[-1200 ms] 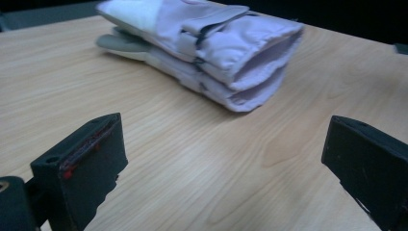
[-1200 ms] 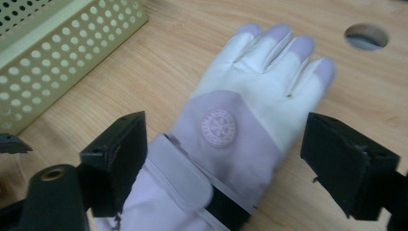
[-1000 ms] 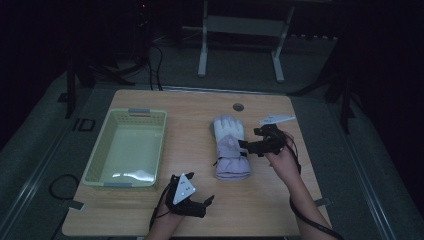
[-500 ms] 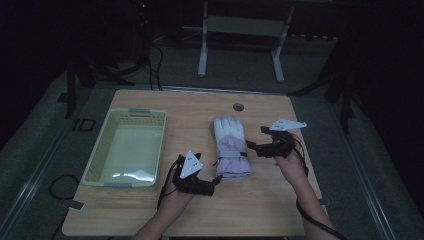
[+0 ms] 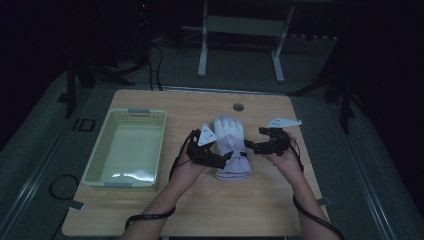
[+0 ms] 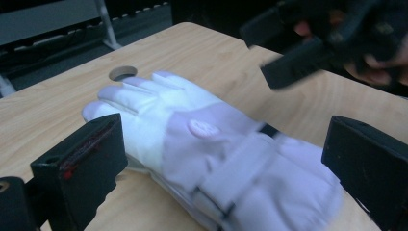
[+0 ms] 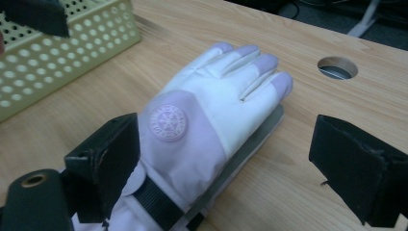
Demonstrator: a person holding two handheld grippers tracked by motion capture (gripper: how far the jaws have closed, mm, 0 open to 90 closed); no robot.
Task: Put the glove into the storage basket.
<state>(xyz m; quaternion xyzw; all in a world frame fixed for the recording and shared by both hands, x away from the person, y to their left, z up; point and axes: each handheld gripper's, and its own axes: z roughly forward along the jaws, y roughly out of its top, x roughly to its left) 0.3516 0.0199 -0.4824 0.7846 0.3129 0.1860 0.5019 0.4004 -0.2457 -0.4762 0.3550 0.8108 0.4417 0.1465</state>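
Two claws flank a glove: the wooden counter (image 5: 150,210) sits in a dark room, a pale green basket (image 5: 102,150) by its left edge. Mid-counter, the white-and-lilac glove (image 5: 231,145) lies flat. Left claw (image 5: 223,158) and right claw (image 5: 251,146) gape empty astride its cuff, likely readying a two-sided pickup.

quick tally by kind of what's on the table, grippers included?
Glove: 1
Basket: 1
Grippers: 2, the left gripper and the right gripper, both with jaws open at the glove's sides
Total: 4
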